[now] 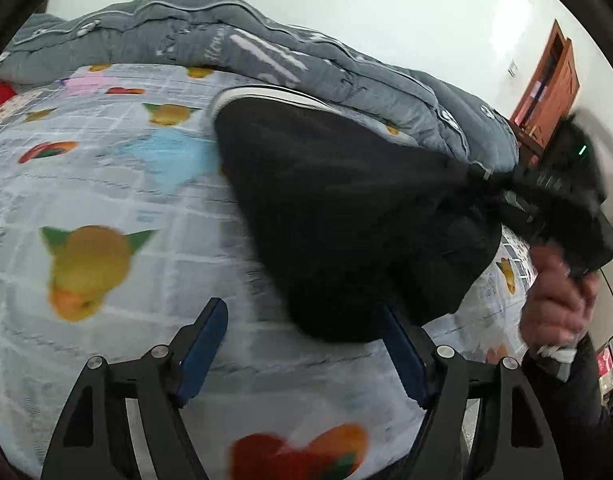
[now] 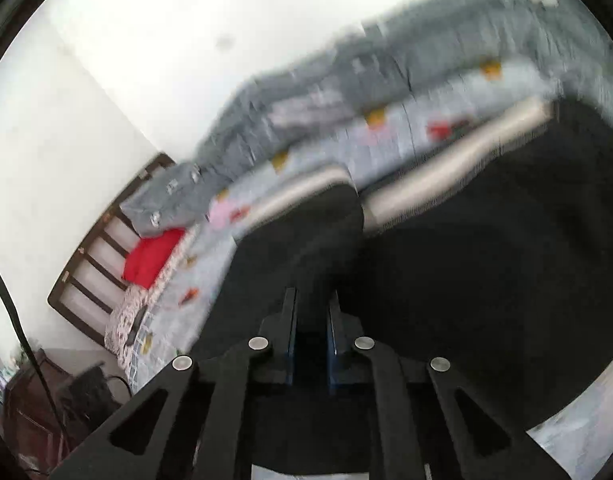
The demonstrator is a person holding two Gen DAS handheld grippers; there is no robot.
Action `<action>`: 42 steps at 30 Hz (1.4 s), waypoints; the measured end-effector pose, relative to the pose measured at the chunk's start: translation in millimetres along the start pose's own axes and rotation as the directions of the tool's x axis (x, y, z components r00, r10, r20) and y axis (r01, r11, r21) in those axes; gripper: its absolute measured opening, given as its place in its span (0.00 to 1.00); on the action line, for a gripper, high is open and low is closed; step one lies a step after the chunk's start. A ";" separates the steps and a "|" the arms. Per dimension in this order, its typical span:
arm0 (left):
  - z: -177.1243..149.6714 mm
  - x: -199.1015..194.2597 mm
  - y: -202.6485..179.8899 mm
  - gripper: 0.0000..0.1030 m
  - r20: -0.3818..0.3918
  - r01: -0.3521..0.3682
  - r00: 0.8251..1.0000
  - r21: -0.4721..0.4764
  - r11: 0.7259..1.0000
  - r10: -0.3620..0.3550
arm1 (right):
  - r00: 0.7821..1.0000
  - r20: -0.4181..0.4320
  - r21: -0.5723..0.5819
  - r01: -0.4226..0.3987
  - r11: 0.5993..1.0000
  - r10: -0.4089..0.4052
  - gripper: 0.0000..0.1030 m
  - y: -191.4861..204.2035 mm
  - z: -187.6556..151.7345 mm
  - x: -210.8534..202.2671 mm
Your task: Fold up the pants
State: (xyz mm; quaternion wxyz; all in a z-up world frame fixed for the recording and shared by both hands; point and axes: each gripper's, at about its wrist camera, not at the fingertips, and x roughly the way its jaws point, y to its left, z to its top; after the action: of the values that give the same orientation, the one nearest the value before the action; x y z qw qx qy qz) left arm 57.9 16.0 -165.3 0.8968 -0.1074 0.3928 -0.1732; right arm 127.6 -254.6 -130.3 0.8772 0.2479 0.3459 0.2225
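Black pants with a white side stripe lie on the fruit-print bed sheet, bunched and pulled up toward the right. My left gripper is open and empty, just in front of the pants' near edge. My right gripper is shut on the black pants fabric, which hangs from its jaws. It also shows at the right of the left wrist view, held by a hand, pulling the cloth.
A grey quilt is heaped along the far side of the bed. A red pillow lies by the dark slatted headboard. A wooden door stands at the right.
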 end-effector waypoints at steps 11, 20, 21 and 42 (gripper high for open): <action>5.6 41.5 -64.9 0.80 0.027 -0.271 0.962 0.240 0.932 0.273 | 0.965 0.222 -0.192 0.184 0.964 -0.139 0.09 -9.4 52.0 -87.9; 5.3 44.0 -92.2 0.81 -0.034 -0.035 0.998 0.237 0.971 0.044 | 0.863 0.099 -0.037 0.500 0.865 -0.495 0.10 -154.5 22.7 -104.7; 4.2 44.0 -94.5 0.81 -0.034 -0.031 0.999 0.245 0.969 0.041 | 0.858 0.101 -0.043 0.509 0.860 -0.503 0.12 -155.1 17.9 -103.4; 17.3 60.4 -87.0 0.81 -0.108 0.050 0.994 0.126 0.991 -0.036 | 0.810 0.142 -0.272 0.584 0.765 -0.569 0.29 -107.8 4.7 -90.0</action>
State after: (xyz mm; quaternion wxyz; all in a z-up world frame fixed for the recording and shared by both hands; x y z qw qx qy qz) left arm 89.2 -86.7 -165.4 0.8759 -0.0485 0.4251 -0.2228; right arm 95.1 -390.4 -146.1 0.9387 -0.0019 0.3444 -0.0138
